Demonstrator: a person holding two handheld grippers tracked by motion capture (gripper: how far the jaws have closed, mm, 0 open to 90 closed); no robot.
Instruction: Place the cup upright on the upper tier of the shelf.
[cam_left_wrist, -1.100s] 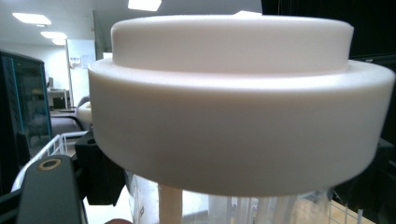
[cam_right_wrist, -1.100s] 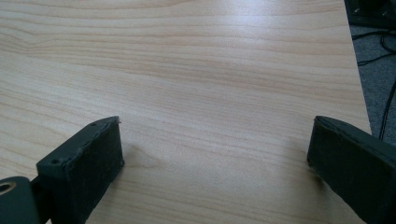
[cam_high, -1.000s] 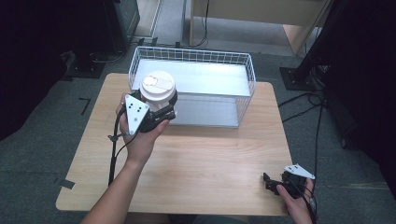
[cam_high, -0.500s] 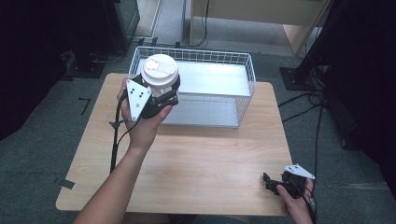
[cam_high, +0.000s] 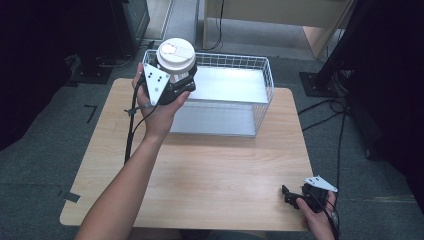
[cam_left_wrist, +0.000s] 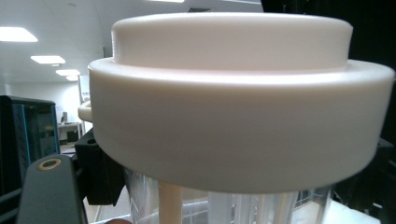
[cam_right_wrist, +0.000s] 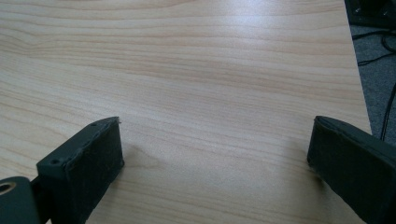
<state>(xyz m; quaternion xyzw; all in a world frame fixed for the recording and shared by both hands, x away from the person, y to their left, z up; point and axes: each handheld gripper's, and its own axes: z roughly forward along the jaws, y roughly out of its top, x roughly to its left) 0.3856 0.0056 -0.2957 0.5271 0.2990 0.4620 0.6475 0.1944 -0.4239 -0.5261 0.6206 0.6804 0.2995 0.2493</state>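
Note:
A clear cup with a white lid (cam_high: 175, 55) is held upright in the air over the near left corner of the white wire basket (cam_high: 260, 75). My left gripper (cam_high: 177, 82) is shut on the cup below its lid. In the left gripper view the cup's lid (cam_left_wrist: 240, 93) looms very close, with the ribbed clear wall under it. My right gripper (cam_high: 287, 194) rests low at the table's near right corner, its jaws wide apart over bare wood (cam_right_wrist: 210, 84) with nothing between them.
The wooden table (cam_high: 210, 170) carries the wire basket at its far edge. Black stands and cables (cam_high: 340, 110) lie on the grey floor to the right. A dark cabinet (cam_high: 130, 20) stands at the far left.
The left gripper has lifted the cup and carried it up and away from me toward the basket's left corner. The right gripper has stayed put.

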